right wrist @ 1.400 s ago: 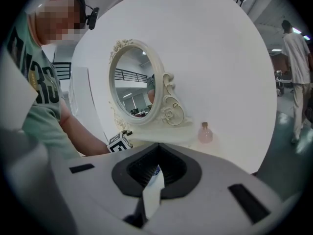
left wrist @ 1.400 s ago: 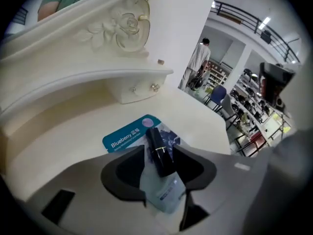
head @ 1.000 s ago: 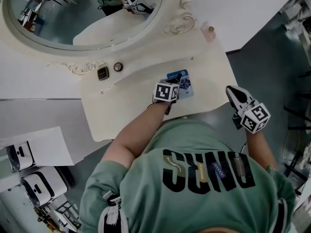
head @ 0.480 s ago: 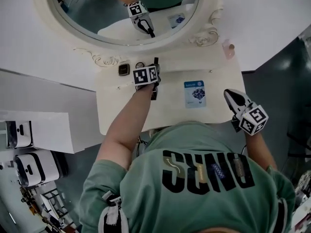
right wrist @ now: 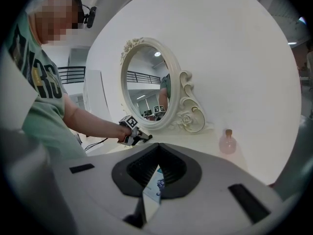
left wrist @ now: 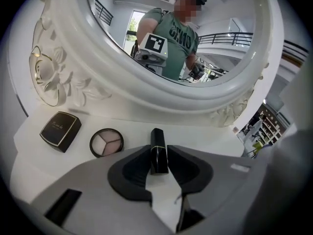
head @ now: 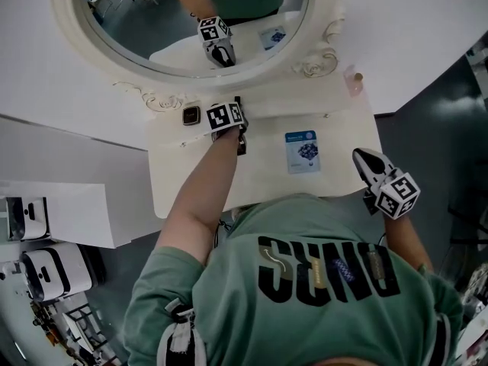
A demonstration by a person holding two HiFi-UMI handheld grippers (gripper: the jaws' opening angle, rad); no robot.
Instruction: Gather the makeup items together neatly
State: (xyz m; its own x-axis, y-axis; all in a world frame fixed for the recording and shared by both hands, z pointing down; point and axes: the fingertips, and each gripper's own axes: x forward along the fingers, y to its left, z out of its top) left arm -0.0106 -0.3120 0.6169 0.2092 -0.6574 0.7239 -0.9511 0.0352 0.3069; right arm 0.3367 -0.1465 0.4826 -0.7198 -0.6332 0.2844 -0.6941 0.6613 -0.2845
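Observation:
A black lipstick tube [left wrist: 158, 151] sits between the pads of my left gripper [left wrist: 159, 163], which is shut on it. It points at the mirror, just right of a round eyeshadow pan [left wrist: 106, 142] and a square black compact [left wrist: 60, 130]. From the head view, the left gripper [head: 238, 105] is at the back of the white dressing table [head: 191, 174], beside the compact [head: 191, 115]. A blue face-mask sachet [head: 303, 151] lies flat mid-table. My right gripper [head: 366, 161] hovers off the table's right front corner, shut and empty; the right gripper view shows the sachet [right wrist: 159, 182] beyond its jaws.
An oval mirror [head: 183, 21] with a carved frame stands along the back edge. A small pink perfume bottle [head: 352, 78] stands at the far right corner, also seen as the bottle [right wrist: 228, 142]. White equipment cases [head: 46, 269] sit on the floor to the left.
My left gripper has travelled from over the sachet to the back of the table by the compacts, with the lipstick in it. The right gripper has hardly moved.

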